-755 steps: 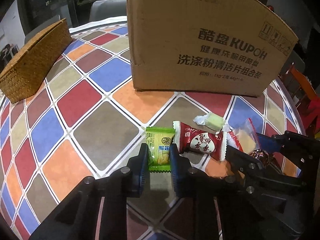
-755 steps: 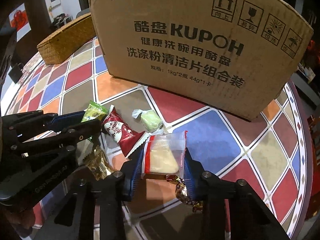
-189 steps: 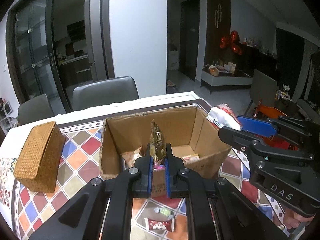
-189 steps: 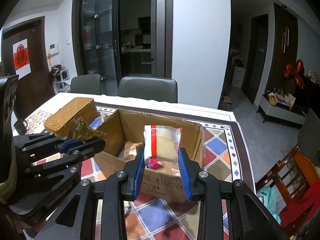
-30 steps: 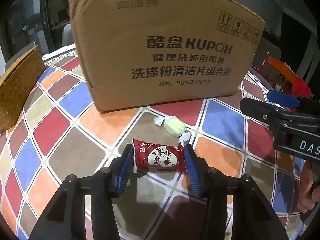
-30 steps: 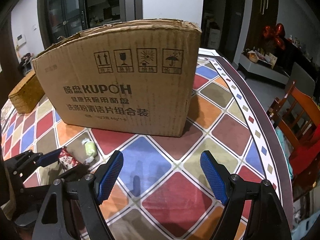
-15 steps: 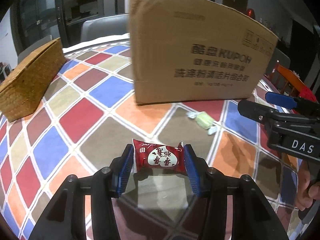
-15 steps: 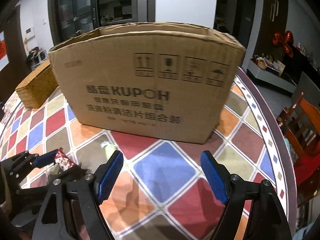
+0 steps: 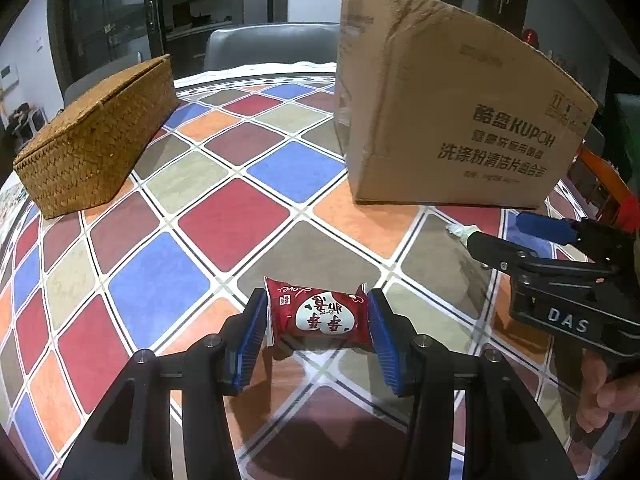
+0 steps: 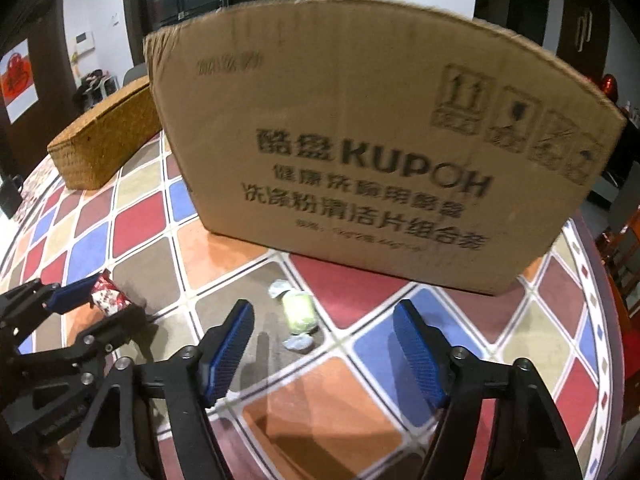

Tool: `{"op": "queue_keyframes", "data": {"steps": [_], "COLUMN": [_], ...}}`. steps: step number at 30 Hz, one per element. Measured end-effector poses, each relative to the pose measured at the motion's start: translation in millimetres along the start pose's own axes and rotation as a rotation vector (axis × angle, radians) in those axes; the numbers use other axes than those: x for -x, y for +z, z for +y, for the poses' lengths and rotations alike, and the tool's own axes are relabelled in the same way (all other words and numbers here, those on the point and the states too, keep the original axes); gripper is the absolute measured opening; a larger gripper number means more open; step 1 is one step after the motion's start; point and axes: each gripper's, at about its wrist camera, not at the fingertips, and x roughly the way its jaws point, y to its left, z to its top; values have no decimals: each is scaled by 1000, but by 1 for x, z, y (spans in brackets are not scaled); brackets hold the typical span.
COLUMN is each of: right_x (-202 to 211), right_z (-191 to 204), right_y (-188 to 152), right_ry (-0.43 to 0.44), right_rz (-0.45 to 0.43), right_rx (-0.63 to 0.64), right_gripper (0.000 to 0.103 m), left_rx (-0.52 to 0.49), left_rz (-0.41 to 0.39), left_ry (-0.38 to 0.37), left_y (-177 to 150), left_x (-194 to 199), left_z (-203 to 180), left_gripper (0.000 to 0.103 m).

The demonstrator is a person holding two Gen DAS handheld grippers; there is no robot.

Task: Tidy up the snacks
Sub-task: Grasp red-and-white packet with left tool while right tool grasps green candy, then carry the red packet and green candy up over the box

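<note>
We see a table [image 9: 256, 216] covered with a cloth of coloured diamonds in red, blue, orange, brown and grey, standing in a dim room with dark glass doors and a grey chair [image 9: 268, 46] behind its far edge. The left gripper [image 9: 316, 322] is half closed on a red snack packet [image 9: 318, 316], which sits crosswise between its blue pads, both pads pressing its ends, above the near part of the table. The right gripper [image 10: 324, 344] has its jaws wide apart, and they have just been closing; a pale green wrapped candy [image 10: 298, 312] lies on the table just ahead of them, near the left finger, not touched by either pad. In the left wrist view this candy [image 9: 460, 231] shows only partly behind the right gripper [image 9: 520, 236], and a hand [image 9: 612, 396] holds that tool at the right edge. A big cardboard box [image 10: 380, 152] with black printing stands just behind the candy, toward the far right of the table. A woven basket box [image 9: 96, 136] with its lid on rests near the far left edge, well apart from the cardboard box.
</note>
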Motion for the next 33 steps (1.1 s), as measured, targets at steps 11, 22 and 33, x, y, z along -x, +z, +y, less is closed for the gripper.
{"op": "queue_keyframes", "data": {"steps": [11, 22, 33], "right_x": [-20, -16, 14], "right_z": [6, 8, -8], "right_y": [-2, -3, -4], "right_ry": [13, 41, 47], "right_rz": [32, 27, -1], "right_rx": [5, 13, 1], "right_gripper": [39, 20, 19], "left_rx": [14, 12, -6], "left_rz": [4, -5, -34], "left_ry": [-3, -4, -7], "left_y": [2, 6, 16], "left_x": [-7, -3, 15], "left_z": [2, -6, -21], "left_gripper": [49, 49, 49]}}
